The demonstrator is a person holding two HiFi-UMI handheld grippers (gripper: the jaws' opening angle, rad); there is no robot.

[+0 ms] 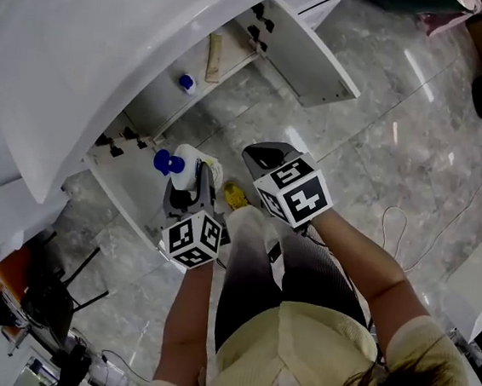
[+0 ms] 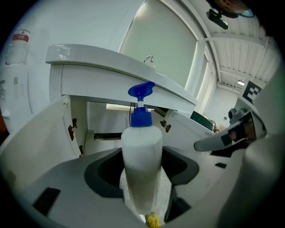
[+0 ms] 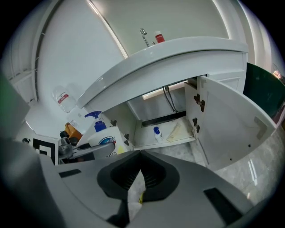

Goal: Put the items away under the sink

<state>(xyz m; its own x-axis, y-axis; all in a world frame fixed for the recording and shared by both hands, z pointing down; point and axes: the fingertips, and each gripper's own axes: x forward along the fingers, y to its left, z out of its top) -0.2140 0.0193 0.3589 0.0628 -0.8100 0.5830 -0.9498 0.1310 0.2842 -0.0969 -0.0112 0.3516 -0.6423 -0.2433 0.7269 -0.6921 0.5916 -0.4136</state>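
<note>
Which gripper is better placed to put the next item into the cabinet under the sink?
Left: the left gripper clamps the spray bottle, facing the open cabinet. The right gripper is shut and empty.

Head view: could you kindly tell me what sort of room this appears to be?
Probably a bathroom: a white washbasin with a tap, an open cabinet beneath it, and a glossy stone-look floor.
</note>
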